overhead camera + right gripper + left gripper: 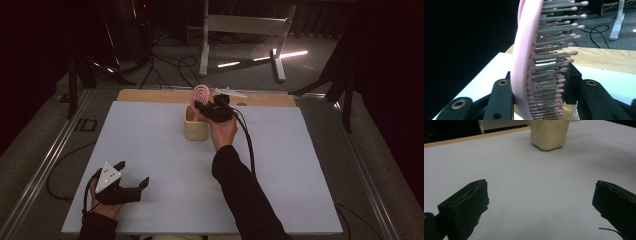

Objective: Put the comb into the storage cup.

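Pink hairbrush [529, 62] sits clamped in our right gripper [207, 107] above the cream holder [195, 129]; our left gripper [131, 175] rests spread wide, grasping nothing, on the table [150, 145].

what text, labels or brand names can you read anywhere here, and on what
None: no readable word, label, number or sign.
Pink hairbrush, clamped in the right hand-held gripper: no print visible.
Cream container: plain on the sides shown.
Left hand-held gripper, jaws open: its grey plate shows only small dots, no letters.
White table: unmarked.
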`<action>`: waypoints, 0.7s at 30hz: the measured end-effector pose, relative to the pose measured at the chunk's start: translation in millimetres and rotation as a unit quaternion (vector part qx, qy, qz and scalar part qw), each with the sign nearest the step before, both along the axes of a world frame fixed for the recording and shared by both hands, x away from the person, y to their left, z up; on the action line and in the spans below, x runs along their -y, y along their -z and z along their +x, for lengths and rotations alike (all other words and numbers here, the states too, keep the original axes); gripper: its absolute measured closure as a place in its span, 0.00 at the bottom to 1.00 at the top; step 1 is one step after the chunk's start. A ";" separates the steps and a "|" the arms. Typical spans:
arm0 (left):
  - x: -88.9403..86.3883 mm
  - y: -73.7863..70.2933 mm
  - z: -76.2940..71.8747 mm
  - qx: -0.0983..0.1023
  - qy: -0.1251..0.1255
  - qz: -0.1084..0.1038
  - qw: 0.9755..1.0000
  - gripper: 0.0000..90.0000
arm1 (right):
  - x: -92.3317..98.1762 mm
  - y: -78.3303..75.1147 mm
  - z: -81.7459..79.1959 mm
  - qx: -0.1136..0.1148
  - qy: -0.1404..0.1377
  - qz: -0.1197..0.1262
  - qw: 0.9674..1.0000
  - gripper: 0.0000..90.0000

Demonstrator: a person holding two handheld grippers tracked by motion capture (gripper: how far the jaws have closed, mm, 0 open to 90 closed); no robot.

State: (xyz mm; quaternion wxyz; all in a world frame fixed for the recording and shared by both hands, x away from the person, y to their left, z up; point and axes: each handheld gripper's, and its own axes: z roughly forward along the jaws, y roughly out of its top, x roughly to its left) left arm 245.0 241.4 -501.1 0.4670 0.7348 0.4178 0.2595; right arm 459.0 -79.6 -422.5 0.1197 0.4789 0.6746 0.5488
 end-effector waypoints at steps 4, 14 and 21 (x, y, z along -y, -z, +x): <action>-0.3 -0.2 -0.1 0.000 0.000 0.000 1.000 0.01 | 0.8 0.2 0.8 0.001 0.001 -0.001 1.000 0.69; 0.3 0.3 0.0 -0.001 0.000 0.001 1.000 0.01 | 5.6 0.6 3.4 -0.001 0.004 -0.006 1.000 0.69; 0.5 0.5 0.0 -0.002 0.001 0.001 1.000 0.01 | 6.7 0.6 3.8 0.000 0.003 -0.011 1.000 0.69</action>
